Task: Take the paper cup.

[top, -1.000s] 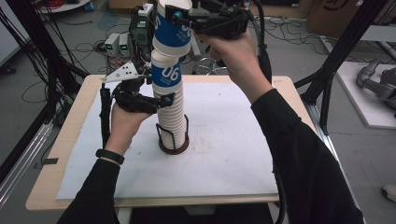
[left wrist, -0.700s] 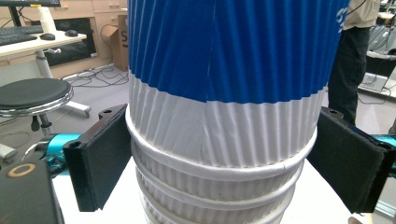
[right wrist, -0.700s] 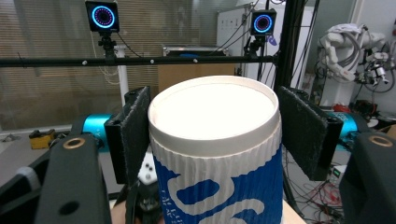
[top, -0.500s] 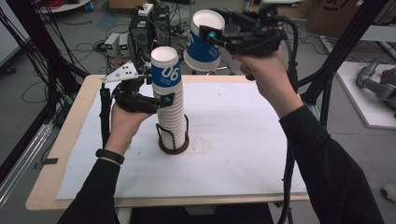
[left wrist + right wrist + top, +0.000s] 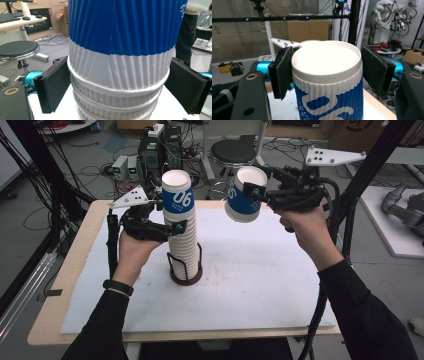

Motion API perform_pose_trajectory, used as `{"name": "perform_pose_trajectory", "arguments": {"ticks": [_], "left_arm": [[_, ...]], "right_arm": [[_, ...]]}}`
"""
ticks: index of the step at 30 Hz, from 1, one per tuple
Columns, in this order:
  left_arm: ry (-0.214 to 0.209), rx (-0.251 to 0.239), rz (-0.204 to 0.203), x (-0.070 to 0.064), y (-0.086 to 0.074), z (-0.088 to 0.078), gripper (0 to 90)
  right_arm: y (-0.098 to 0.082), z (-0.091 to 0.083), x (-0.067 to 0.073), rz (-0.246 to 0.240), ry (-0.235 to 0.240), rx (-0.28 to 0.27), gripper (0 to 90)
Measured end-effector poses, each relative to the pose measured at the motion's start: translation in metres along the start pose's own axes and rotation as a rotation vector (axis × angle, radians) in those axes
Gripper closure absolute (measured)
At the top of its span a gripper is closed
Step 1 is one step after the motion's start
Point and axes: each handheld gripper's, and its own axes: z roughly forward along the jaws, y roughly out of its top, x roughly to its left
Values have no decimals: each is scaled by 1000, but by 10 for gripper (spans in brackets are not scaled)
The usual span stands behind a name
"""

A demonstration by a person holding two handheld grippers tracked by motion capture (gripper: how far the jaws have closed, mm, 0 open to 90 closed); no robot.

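Blue-and-white ribbed paper cups form a tall stack [image 5: 181, 232] standing upright in a dark wire holder [image 5: 186, 270] on the white mat of the desk [image 5: 260, 290]. From the high view, the left gripper [image 5: 172, 227] sits at the stack's upper part, its fingers on either side of the cups; the holder's base is partly masked by the stack. To the right and well apart, the right gripper [image 5: 250, 195] holds a single cup [image 5: 245, 195] tilted in the air above the desk's far edge.

Seen from the left gripper view, the stack [image 5: 120, 62] is cut off top and bottom; both black foam-faced fingers [image 5: 53, 85] touch a rolled rim, pinching it.

Along the right gripper view, the cup [image 5: 327, 82] has its bottom cut off; the fuzzy black fingers [image 5: 283, 72] clamp its rim from both sides.
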Motion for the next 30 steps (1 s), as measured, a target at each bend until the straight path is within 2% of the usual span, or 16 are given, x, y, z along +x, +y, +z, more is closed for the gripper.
{"name": "perform_pose_trajectory", "arguments": {"ticks": [9,12,17,24,30], "left_arm": [[2,2,4,0,0,0,108],[3,4,5,0,0,0,108],[5,9,6,-1,0,0,108],[5,10,8,-1,0,0,108],[7,11,6,-1,0,0,109]], "right_arm": [[-38,-20,-9,52,-17,10,303],[-46,-23,-9,57,-20,13,303],[-73,-30,-7,81,-5,22,303],[-111,-27,1,102,13,56,303],[-133,-23,9,114,39,76,303]]}}
